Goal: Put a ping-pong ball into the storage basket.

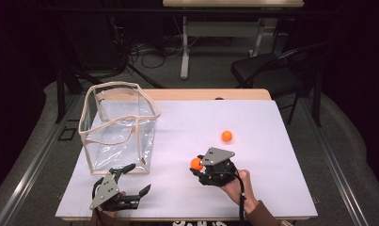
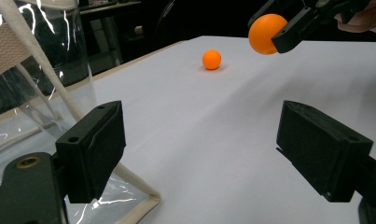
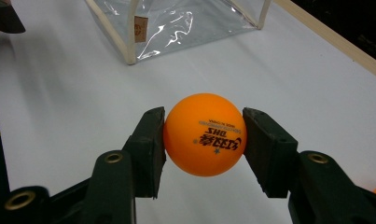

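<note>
My right gripper is shut on an orange ping-pong ball with black print, held just above the white table. From above, that ball sits at the gripper's left tip, near the table's middle front. A second orange ball lies loose farther back to the right; it is also the far ball in the left gripper view. My left gripper stands open at the front left, nothing between its jaws, beside the clear bag.
The clear plastic bag with cream trim stands open-topped at the table's left. Its corner lies close to my left jaw. A black chair stands beyond the table's far right edge.
</note>
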`<action>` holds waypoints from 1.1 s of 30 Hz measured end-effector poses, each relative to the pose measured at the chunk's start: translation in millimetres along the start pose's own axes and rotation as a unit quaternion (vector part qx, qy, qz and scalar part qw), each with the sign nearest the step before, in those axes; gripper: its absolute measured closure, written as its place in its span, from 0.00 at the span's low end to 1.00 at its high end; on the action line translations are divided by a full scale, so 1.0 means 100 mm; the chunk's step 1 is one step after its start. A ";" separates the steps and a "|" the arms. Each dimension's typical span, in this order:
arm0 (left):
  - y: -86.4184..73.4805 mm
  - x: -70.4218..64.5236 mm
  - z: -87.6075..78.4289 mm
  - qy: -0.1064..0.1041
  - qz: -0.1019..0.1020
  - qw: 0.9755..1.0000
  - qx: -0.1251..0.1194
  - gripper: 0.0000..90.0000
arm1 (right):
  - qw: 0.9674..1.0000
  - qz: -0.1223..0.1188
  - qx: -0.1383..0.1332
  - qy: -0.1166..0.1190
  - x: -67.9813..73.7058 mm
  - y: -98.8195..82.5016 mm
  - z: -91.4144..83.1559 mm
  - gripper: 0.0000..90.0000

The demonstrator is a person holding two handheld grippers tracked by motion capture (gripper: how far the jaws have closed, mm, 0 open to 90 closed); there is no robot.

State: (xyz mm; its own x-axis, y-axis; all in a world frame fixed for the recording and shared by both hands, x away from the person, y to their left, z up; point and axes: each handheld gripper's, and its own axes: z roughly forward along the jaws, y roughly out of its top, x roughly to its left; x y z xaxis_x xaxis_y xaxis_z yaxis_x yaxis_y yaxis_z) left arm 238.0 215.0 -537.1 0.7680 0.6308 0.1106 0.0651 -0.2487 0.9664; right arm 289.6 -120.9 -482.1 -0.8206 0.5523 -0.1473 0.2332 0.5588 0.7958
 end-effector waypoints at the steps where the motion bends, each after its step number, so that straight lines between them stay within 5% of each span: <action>1: 0.00 0.00 0.00 0.000 0.001 1.000 0.000 0.17 | 1.000 0.001 0.000 0.001 0.00 0.00 0.00 0.56; 16: 0.00 0.00 0.00 0.000 0.001 1.000 0.001 0.17 | 1.000 0.009 -0.008 -0.002 -0.05 0.06 -0.05 0.56; 33: 0.00 -0.01 0.00 -0.001 -0.001 1.000 -0.002 0.17 | 1.000 0.027 -0.005 -0.015 -0.29 0.16 0.01 0.56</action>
State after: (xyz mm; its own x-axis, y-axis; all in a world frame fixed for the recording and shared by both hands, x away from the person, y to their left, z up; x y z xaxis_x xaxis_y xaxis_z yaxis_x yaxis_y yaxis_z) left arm 237.8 214.4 -537.0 0.7695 0.6294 0.1084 0.0642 -0.2451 0.9674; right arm 318.1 -127.3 -465.5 -0.7911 0.5996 -0.1206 0.2721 0.5216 0.8086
